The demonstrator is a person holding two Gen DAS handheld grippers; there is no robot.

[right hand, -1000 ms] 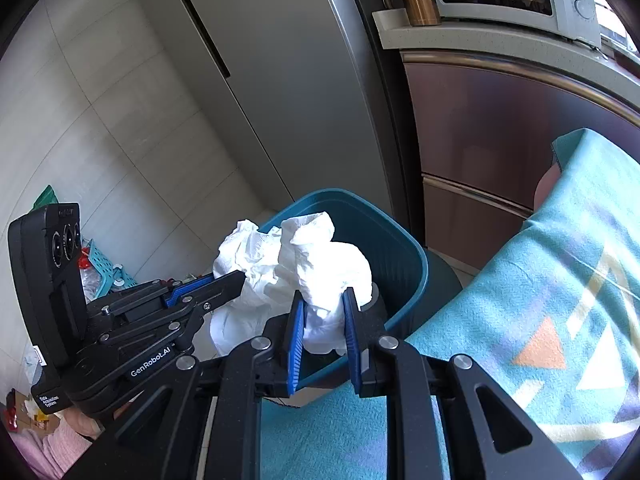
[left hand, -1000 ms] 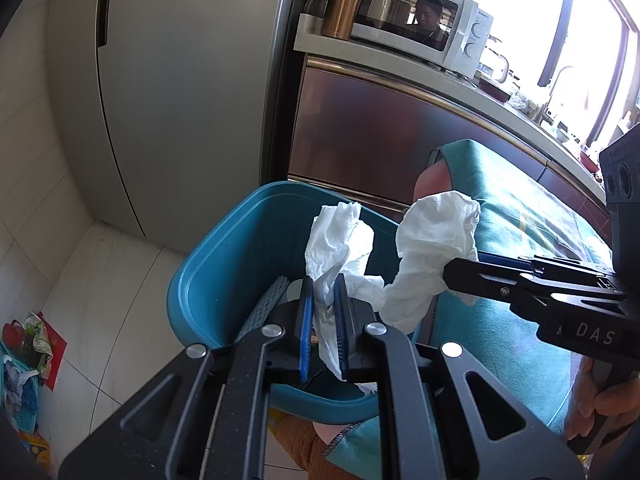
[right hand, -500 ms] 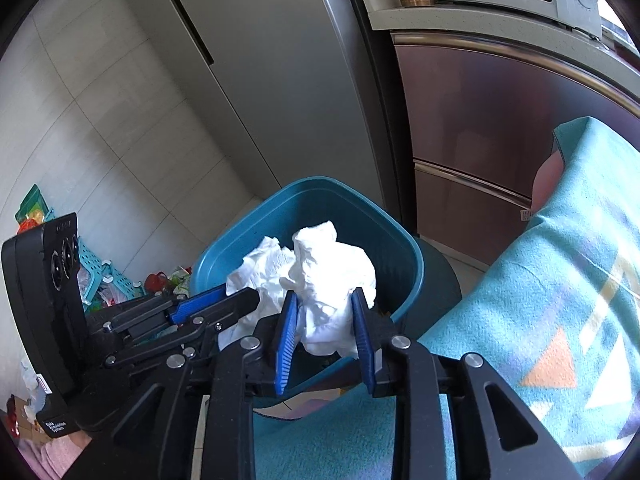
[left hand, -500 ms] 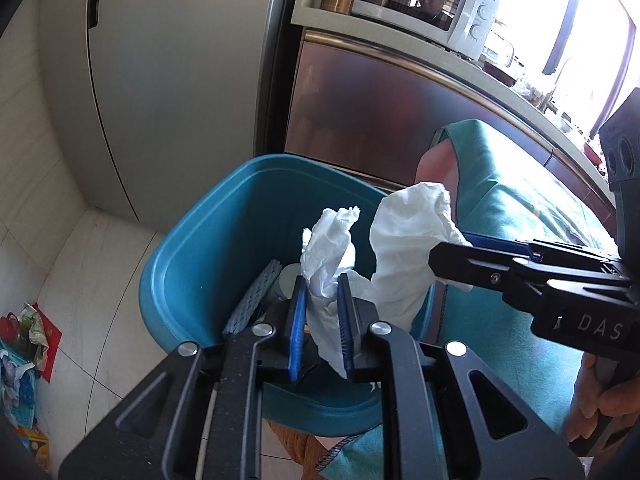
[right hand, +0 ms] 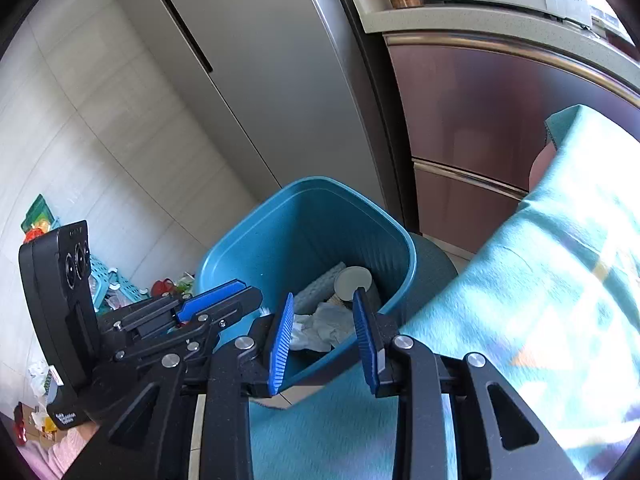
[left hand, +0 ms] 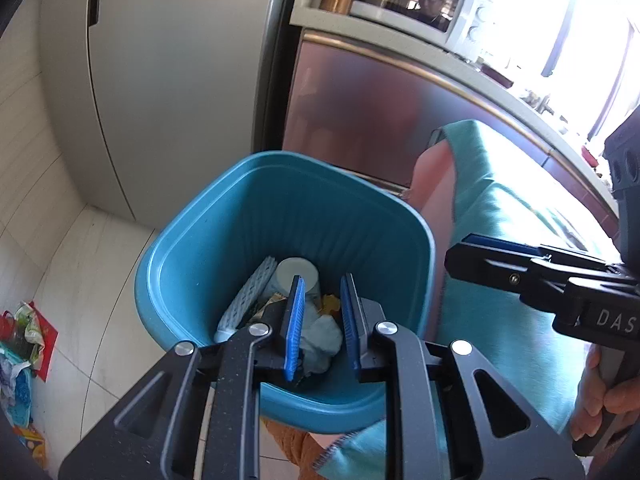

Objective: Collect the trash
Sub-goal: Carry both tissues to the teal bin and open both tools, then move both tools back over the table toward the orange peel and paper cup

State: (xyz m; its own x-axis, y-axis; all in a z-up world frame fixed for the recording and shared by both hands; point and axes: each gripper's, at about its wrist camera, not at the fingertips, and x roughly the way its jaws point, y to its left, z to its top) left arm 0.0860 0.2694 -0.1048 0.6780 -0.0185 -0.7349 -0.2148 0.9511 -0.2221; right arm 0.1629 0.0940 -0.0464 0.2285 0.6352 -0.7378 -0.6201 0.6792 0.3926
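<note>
Below left gripper (left hand: pixel 322 320), inside blue bin (left hand: pixel 192 264): crumpled tissue (left hand: pixel 322 340) on bin bottom, beside white cup (left hand: pixel 296 274) and ribbed sponge (left hand: pixel 250 298). Left gripper parted, empty, above bin. Right gripper (right hand: pixel 324 336) parted, empty, at bin's near rim. Teal blanket (right hand: pixel 520 320) right of bin; fridge (left hand: pixel 172 80) beyond.

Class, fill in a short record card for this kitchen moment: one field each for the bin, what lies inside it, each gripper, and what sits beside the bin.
bin: blue trash bin, open top, standing on the tiled floor
contents: crumpled tissue, white cup, white mesh foam sleeve
left gripper: open, holding nothing, above the bin
right gripper: open, holding nothing, above the bin's near rim
beside bin: teal blanket to its right, grey fridge behind
</note>
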